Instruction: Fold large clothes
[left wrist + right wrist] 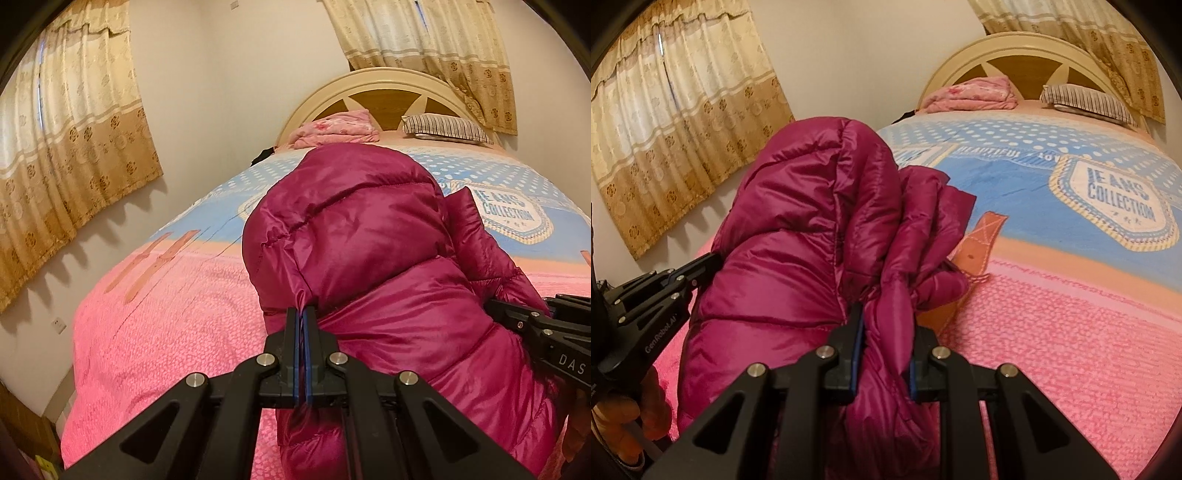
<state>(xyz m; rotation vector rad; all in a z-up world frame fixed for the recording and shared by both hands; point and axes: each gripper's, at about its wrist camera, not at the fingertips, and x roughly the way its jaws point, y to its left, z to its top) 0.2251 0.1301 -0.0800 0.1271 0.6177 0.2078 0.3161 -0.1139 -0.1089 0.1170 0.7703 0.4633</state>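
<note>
A shiny magenta puffer jacket lies bunched on the bed and rises in front of both cameras; it also shows in the right wrist view. My left gripper is shut on a thin edge of the jacket at its near left side. My right gripper is shut on a thick bundle of jacket fabric between its fingers. The right gripper also shows in the left wrist view at the right edge, and the left gripper shows in the right wrist view at the left. The jacket's far side is hidden.
The bed has a pink and blue cover with a "Jeans Collection" print. A folded pink blanket and a striped pillow lie by the cream headboard. Curtains hang on the left and back walls.
</note>
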